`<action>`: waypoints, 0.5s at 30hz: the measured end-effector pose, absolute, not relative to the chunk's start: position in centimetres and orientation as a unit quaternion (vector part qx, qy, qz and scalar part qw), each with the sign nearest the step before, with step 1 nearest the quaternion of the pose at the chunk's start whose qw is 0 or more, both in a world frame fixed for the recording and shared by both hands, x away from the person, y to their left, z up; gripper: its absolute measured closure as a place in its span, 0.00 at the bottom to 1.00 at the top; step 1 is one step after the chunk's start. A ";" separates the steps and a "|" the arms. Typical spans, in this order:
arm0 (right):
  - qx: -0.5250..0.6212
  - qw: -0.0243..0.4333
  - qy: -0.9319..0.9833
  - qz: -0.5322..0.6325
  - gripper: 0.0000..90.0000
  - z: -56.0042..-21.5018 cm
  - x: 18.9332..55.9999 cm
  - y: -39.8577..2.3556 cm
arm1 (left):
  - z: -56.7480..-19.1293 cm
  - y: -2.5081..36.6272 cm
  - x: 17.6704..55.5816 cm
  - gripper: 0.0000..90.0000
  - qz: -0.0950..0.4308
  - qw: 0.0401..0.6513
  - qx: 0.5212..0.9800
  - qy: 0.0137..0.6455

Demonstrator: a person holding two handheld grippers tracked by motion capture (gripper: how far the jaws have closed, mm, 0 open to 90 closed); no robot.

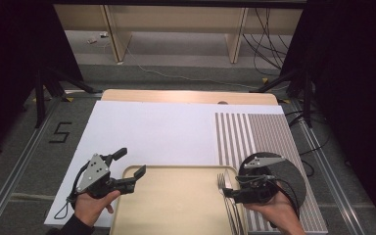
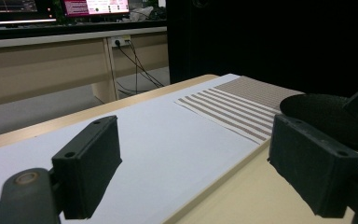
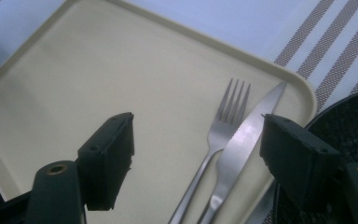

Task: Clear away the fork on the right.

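While the wooden table (image 1: 186, 95) spans the middle of the high view, most of its top lies under a white sheet (image 1: 147, 132), w/ a striped placemat (image 1: 254, 134) covering the right part. Beige stripes run away from the person; the mat's far-right section looks finer-lined. Next in size, a cream tray (image 1: 171, 205) sits at the near edge, overlapping the white sheet & touching the mat's left border. A black round plate (image 1: 293, 178) rests on the mat just right of the tray; its rim shows dark & speckled in the right gripper view.

Left gripper (image 1: 131, 166), held in the person's left hand (image 1: 90, 205), hovers at the tray's far-left corner, jaws spread wide w/ nothing between them; one jaw is over the tray rim, the other over the white sheet. Its grey plate faces up. Right gripper (image 1: 227, 193), in the right hand (image 1: 274, 213), sits low over the tray's right edge, jaws likewise parted & empty, pointing left across the tray.

Smallest items: a steel fork (image 3: 219, 135) & table knife (image 3: 240, 144) lie side by side on the tray's right side, tines & blade tip pointing away from the person, knife nearer the plate. In the right gripper view both fall between the spread jaws, untouched. Whether fork & knife touch each other can't be told.
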State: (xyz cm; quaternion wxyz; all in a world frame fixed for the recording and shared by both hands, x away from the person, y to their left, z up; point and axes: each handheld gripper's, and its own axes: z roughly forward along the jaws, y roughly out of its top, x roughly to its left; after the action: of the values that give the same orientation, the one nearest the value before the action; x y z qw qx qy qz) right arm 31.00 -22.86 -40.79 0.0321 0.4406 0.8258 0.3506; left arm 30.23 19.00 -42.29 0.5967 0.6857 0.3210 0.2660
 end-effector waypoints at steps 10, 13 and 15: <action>0.459 0.047 0.815 0.350 0.29 -40.8 31.2 -24.4 | -42.3 19.0 30.3 0.18 0.264 0.596 0.686 0.322; 0.467 0.051 0.810 0.352 0.29 -40.7 31.3 -24.8 | -42.3 19.0 30.3 0.18 0.264 0.597 0.686 0.322; 0.469 0.053 0.808 0.351 0.29 -40.7 31.3 -25.0 | -42.3 19.0 30.3 0.18 0.263 0.596 0.687 0.322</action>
State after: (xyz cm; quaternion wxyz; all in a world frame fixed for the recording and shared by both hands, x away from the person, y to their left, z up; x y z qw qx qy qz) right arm 31.32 -25.01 -40.72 0.0528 0.4695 0.8083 0.3514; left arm 30.29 19.02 -42.34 0.5962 0.6866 0.3222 0.2634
